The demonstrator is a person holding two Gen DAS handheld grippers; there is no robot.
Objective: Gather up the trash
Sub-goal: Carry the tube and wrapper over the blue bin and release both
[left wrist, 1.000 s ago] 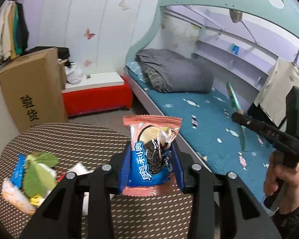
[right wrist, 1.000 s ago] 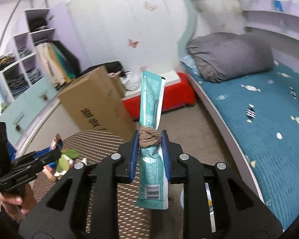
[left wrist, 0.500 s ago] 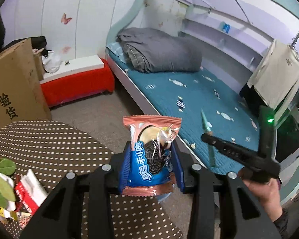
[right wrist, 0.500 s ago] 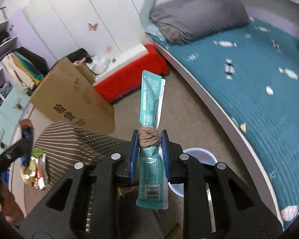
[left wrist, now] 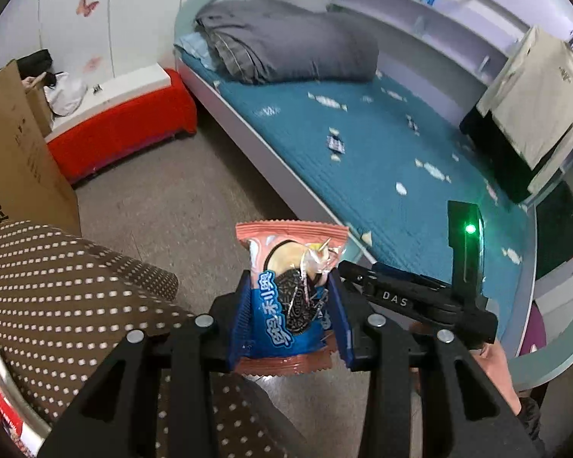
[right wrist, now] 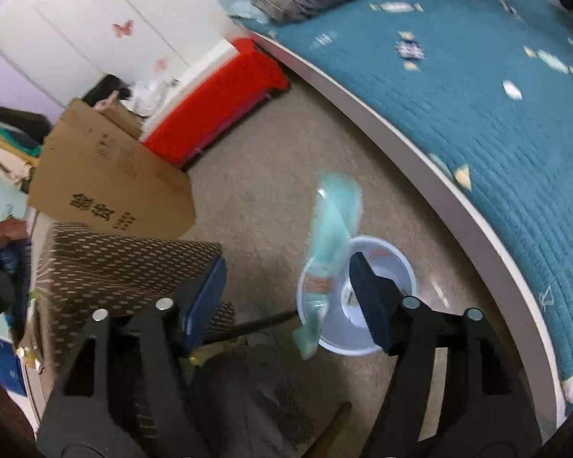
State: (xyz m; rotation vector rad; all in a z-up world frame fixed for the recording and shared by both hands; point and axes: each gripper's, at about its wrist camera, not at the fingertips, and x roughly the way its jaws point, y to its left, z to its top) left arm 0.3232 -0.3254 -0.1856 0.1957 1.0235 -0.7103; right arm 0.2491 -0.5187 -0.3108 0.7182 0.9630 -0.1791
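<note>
My left gripper (left wrist: 290, 316) is shut on a pink and blue cookie packet (left wrist: 288, 297), held upright past the edge of the dotted brown table (left wrist: 68, 286). My right gripper (right wrist: 286, 294) points down over a pale blue waste bin (right wrist: 378, 263) on the floor, and its jaws are opening. A teal wrapper (right wrist: 330, 244), blurred, hangs loose between the blue pads (right wrist: 370, 297) without touching them, just above the bin's rim. In the left wrist view the right gripper's black body (left wrist: 412, 297) and the hand holding it appear at lower right.
A bed with a teal quilt (right wrist: 477, 95) and white curved frame runs along the right. A cardboard box (right wrist: 107, 183) and a red bench (right wrist: 217, 99) stand beyond the table. More wrappers (left wrist: 0, 397) lie at the table's left edge. Beige floor lies between table and bed.
Both grippers swung away from the table and tilted down toward the floor. The right jaws spread apart and let go of the teal wrapper, which now drops over the bin.
</note>
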